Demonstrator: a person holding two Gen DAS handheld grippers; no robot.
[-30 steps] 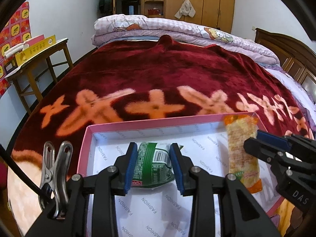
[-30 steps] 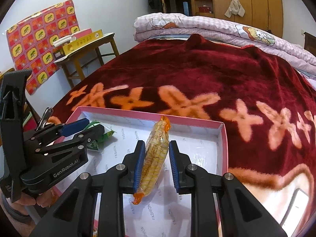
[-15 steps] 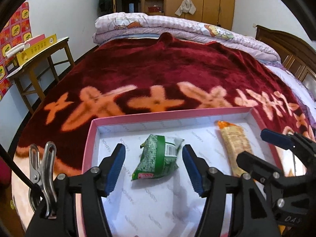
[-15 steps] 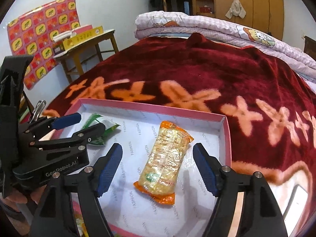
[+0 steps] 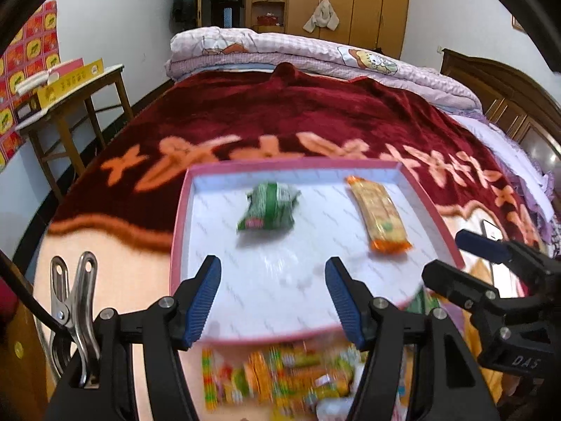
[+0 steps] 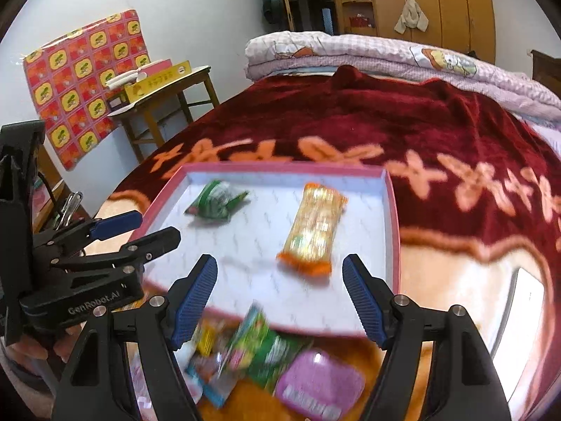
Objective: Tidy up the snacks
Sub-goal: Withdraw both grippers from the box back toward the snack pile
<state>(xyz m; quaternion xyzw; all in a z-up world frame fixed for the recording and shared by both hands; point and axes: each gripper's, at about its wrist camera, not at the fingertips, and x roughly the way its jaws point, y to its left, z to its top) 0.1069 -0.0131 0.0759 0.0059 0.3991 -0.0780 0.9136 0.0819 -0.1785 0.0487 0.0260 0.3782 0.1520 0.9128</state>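
A pink-rimmed box [image 5: 178, 217] with a white floor lies on the bed. In it lie a green snack packet [image 5: 268, 207] at the left and an orange-yellow snack bar [image 5: 378, 217] at the right; both also show in the right wrist view, the packet [image 6: 215, 201] and the bar [image 6: 313, 228]. My left gripper [image 5: 273, 301] is open and empty above the box's near edge. My right gripper [image 6: 280, 298] is open and empty, near the bar's near end. A pile of loose snacks [image 5: 280, 375] lies in front of the box, also in the right wrist view [image 6: 259, 358].
The box rests on a dark red blanket [image 5: 280, 112] with orange flowers. A wooden side table [image 5: 66, 105] with a yellow box stands at the left. A phone [image 6: 519, 319] lies to the box's right. Folded quilts [image 5: 315, 56] lie at the bed's far end.
Both grippers let go of their snacks, opened wide and pulled back from the box. The packet and the bar now lie in the box. The snack pile has come into view.
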